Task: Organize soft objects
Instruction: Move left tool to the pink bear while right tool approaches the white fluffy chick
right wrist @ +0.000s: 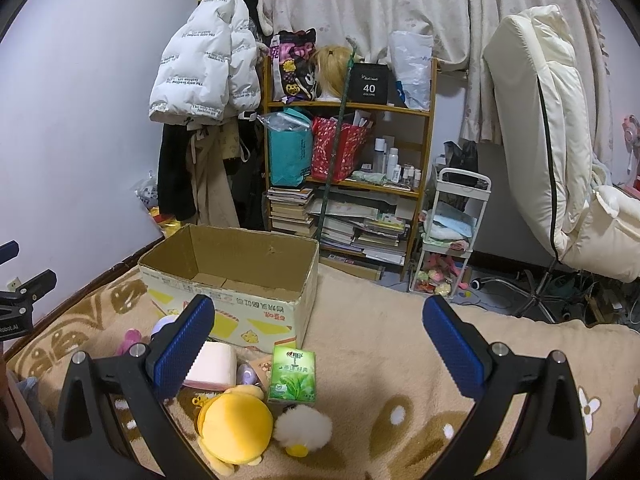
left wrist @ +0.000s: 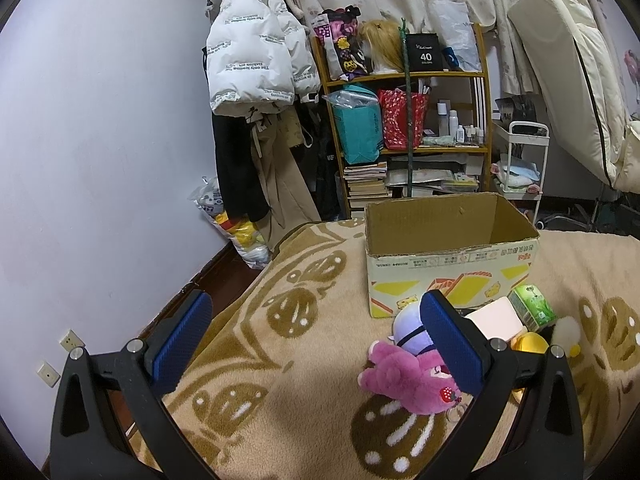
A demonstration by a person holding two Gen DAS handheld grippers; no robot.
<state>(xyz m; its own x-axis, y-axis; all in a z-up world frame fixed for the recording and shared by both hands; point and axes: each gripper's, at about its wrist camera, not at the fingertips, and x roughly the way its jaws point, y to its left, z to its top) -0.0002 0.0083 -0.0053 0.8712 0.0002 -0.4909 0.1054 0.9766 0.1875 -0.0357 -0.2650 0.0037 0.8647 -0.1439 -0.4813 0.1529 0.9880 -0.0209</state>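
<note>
Left gripper (left wrist: pixel 316 340): your jaws gape wide, empty.
Right gripper (right wrist: pixel 316 340): likewise wide, touching nothing.
Hidden: your left finger covers part of the pink bear (left wrist: pixel 404 376).

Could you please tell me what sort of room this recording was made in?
Most likely a lived-in bedroom: a blanket-covered bed, a cluttered bookshelf against curtains, and a puffer jacket hanging on the wall.

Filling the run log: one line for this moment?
left tool open | right tool open | cardboard box empty | pink plush untouched
</note>
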